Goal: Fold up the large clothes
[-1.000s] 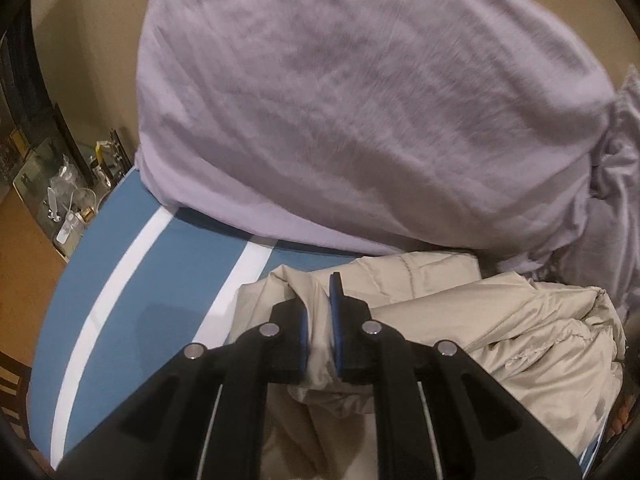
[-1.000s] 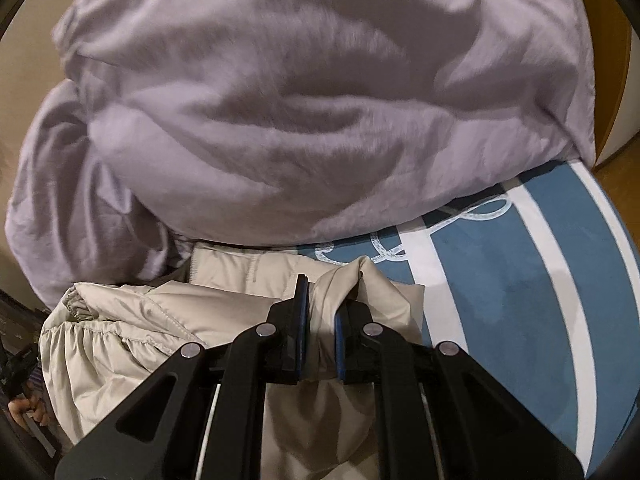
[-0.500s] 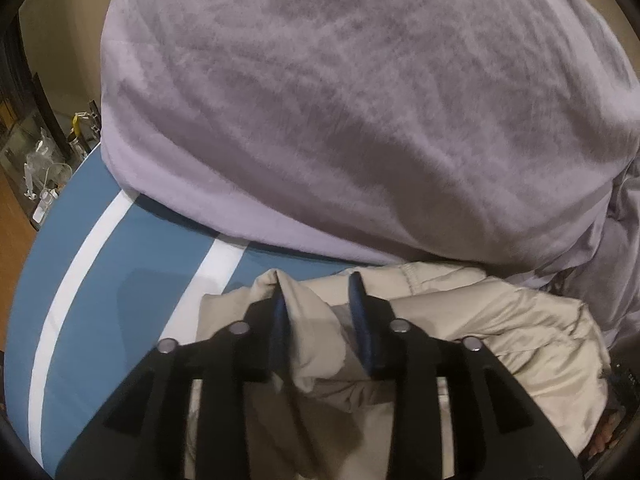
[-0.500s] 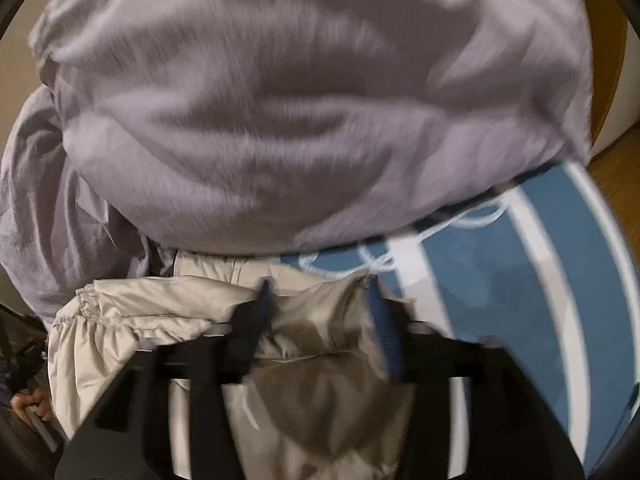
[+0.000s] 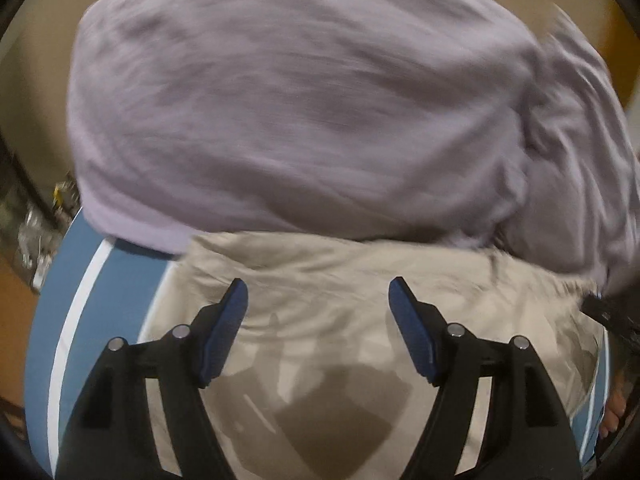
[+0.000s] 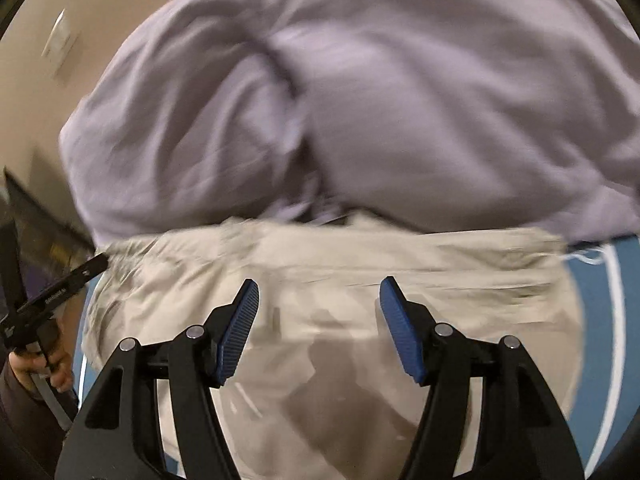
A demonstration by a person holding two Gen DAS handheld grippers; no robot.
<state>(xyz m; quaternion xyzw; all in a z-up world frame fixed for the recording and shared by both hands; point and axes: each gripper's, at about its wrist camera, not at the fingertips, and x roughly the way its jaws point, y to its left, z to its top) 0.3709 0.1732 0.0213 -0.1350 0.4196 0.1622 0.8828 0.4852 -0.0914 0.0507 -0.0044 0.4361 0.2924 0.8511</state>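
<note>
The beige garment (image 5: 340, 320) lies spread on the blue striped mat (image 5: 120, 280), under my left claw (image 5: 318, 312) and right claw (image 6: 318, 308), both spread wide and empty. The purple heap (image 5: 300, 100) touching its far edge could snag it. One garment, one heap, two claws.

Beige wall (image 6: 36, 92), blue striped surface (image 5: 88, 288)

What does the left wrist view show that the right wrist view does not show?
Only the left wrist view shows blurred clutter at its left edge. Only the right wrist view shows a pale wall plate and a hand holding the other black tool. Both show the beige folded garment, the lilac bedding heap and an open hand-held gripper.
</note>
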